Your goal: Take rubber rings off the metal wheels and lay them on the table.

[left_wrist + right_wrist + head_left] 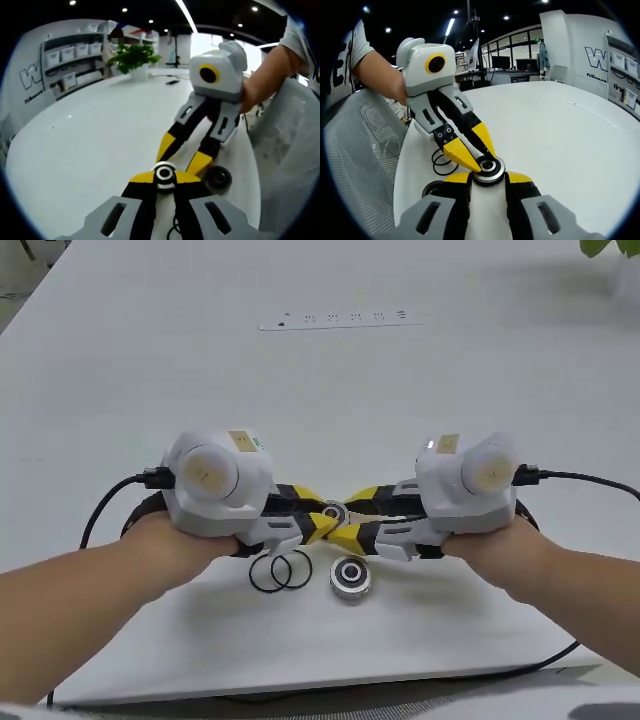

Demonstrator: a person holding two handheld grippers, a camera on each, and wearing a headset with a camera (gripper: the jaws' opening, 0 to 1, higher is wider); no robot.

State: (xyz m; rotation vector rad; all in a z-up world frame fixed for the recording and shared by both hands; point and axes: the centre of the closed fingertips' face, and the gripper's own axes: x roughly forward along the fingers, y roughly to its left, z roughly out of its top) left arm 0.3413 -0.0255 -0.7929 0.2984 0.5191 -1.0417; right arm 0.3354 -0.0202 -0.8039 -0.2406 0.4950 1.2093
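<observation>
My right gripper (pixel 488 177) clenches the small silver metal wheel (pixel 488 170); my left gripper (pixel 482 160), directly opposite, is pinched on its rim.

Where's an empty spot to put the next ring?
Bare table runs from the left gripper and right gripper up to the far power strip. The near edge, this side of the two rings and loose wheel, is bare too. It's crowded where the grippers meet on a held wheel.

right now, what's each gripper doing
left gripper: closed, pinching the metal wheel at its rim
right gripper: closed on the same metal wheel
</observation>
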